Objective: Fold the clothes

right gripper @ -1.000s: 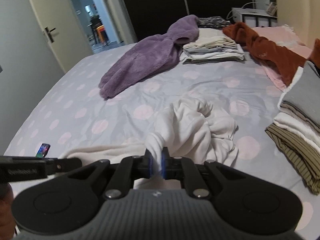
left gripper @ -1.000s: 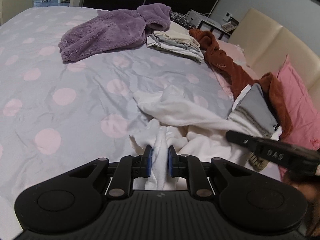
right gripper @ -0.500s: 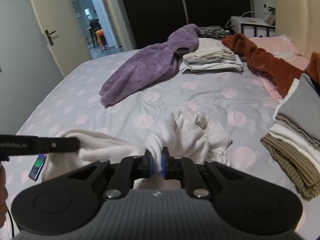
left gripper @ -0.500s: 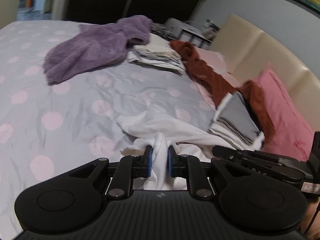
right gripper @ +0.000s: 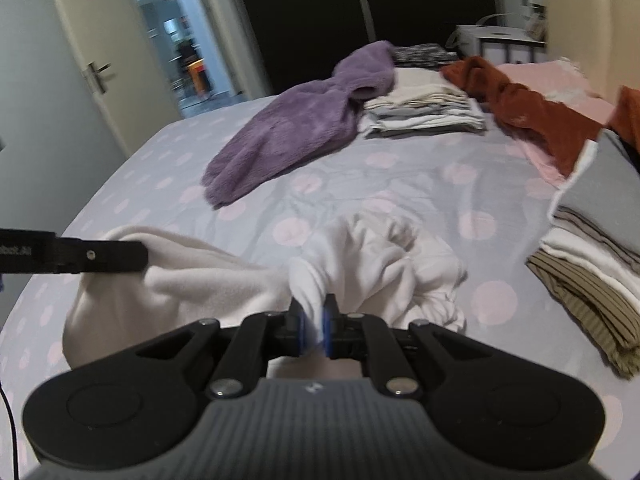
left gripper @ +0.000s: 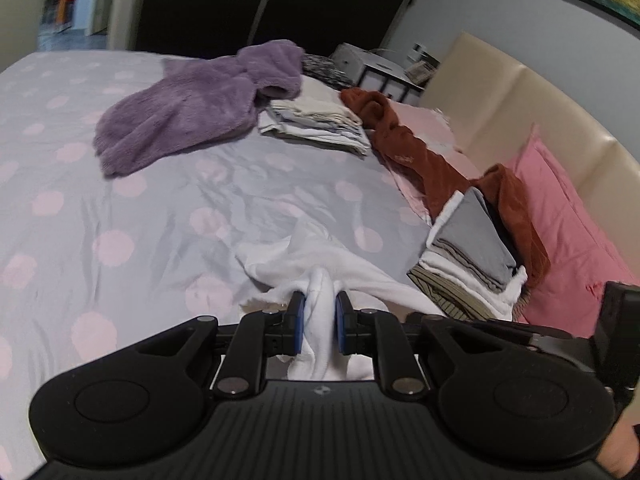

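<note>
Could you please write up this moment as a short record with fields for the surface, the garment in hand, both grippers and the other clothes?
surface: bed with a dotted cover
garment in hand: white garment, crumpled
left gripper: shut on the white garment
right gripper: shut on the white garment
loose clothes: purple fleece, rust garment
folded stacks: far stack, near stack

Two folded stacks (right gripper: 424, 114) (right gripper: 592, 248), three loose garments (right gripper: 288, 132) (right gripper: 528, 108) (right gripper: 380, 264), perhaps.

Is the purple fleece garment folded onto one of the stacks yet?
No. In the right wrist view the purple fleece garment lies spread out unfolded on the bedspread, beside the far folded stack.
</note>
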The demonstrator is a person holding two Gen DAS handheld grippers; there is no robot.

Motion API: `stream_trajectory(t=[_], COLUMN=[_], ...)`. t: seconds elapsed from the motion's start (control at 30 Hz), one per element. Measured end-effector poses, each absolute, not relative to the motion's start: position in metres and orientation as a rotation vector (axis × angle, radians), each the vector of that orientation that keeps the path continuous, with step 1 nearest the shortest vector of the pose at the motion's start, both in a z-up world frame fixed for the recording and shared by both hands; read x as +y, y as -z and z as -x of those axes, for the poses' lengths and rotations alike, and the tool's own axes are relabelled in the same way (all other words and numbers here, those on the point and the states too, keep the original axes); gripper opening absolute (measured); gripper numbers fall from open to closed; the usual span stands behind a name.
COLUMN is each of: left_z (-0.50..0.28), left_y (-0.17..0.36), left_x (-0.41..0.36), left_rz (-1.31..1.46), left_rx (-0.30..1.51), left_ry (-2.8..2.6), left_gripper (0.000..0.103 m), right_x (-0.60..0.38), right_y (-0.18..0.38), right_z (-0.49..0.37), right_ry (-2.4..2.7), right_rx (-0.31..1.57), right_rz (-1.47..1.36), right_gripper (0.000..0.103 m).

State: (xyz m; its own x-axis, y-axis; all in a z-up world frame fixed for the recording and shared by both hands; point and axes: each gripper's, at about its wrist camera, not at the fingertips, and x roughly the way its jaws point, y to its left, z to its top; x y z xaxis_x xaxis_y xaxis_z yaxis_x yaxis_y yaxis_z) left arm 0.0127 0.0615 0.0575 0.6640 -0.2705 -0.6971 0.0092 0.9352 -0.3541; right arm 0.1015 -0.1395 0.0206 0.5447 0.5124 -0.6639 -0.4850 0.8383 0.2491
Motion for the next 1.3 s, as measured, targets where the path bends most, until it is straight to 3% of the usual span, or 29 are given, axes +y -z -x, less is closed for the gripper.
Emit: stream_trajectory(t=[0.17,0.27,0.3,0.33,0.5,0.67,0.8,0.93,1.23,1.27,1.3], left_z=[-0.009,-0.012,-0.013,-0.014,-0.023,-0.019,-0.015,-0.013,-0.016,-0.016,-0.015], left_y=[-0.054,-0.057,-0.058,-0.058,-0.059,-0.077,-0.090,-0.100,-0.100,-0.099,-0.098], left_x=[0.055,0.050,0.048,0.046,0.058,0.056,0.047,0.040,0.038,0.038,0.039], left_rz=[0.411,0.434,0.415,0.398,0.415,0.419,0.416,0.389,0.403,0.405,0.406], left_rx=[0.826,0.823,0.825,0.829,0.850,0.843,0.844,0.841,0.877,0.879,0.880], left_ry=[0.115,0.152,0.169,0.185,0.216,0.231,0.244,0.247,0.244,0.245,0.246], left_gripper=[0.013,0.013,0.013,0.013,0.013,0.013,0.013,0.013,0.013,0.013,0.013], right_x=[-0.142,-0.145,-0.145,-0.145,-0.138,-0.109,-0.083,-0.074,-0.067,-0.065,-0.063], right_y=[-0.018,-0.023,-0.024,-0.025,-0.035,-0.039,-0.044,-0.048,-0.042,-0.040,-0.038], right_z=[-0.099,-0.089,-0.086,-0.083,-0.050,0.001,0.038,0.037,0.043,0.041,0.039], right_ry=[-0.654,-0.651,-0.648,-0.643,-0.590,-0.658,-0.642,-0.624,-0.625,-0.607,-0.590], right_rx=[0.828,0.829,0.821,0.810,0.701,0.643,0.488,0.464,0.453,0.454,0.455], right_rz=[0.049,0.107,0.118,0.129,0.138,0.139,0.238,0.225,0.265,0.270,0.276], right_gripper=[0.012,0.024,0.041,0.051,0.057,0.058,0.066,0.058,0.063,0.062,0.054])
